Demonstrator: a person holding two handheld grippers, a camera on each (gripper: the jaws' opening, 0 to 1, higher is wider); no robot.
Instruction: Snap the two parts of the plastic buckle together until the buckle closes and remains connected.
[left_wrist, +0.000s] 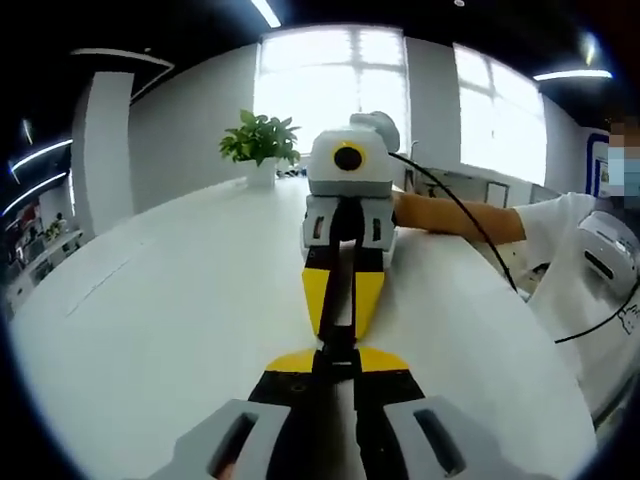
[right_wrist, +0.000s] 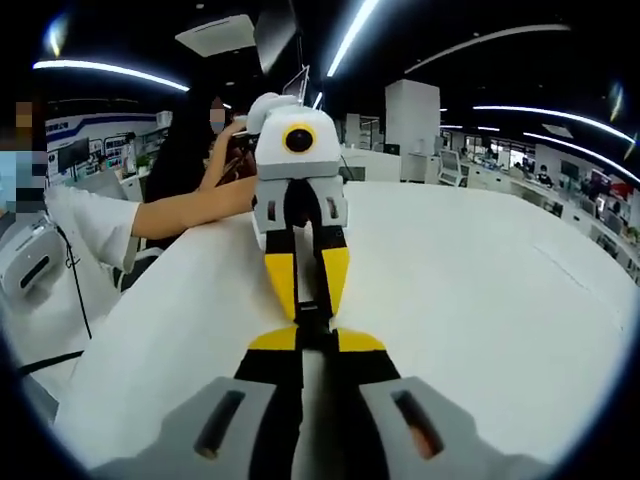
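Note:
A black plastic buckle (left_wrist: 339, 349) hangs over the white table (left_wrist: 170, 290), pinched between two grippers that face each other tip to tip. In the left gripper view, my left gripper (left_wrist: 337, 362) rises from the bottom, shut on the near buckle part. My right gripper (left_wrist: 340, 333) points down from above, shut on the far part, with black plastic running up between its yellow fingers (left_wrist: 316, 290). In the right gripper view, the right gripper (right_wrist: 315, 343) holds its buckle (right_wrist: 313, 322) part against the left gripper (right_wrist: 308, 310). The two parts meet at the tips; I cannot tell whether they are latched.
A potted plant (left_wrist: 260, 140) stands at the table's far edge. The person's forearm (left_wrist: 450, 215) and a black cable (left_wrist: 480, 245) cross the right side. In the right gripper view, the arm (right_wrist: 190, 210) lies at the left, and another person (right_wrist: 195, 140) sits behind it.

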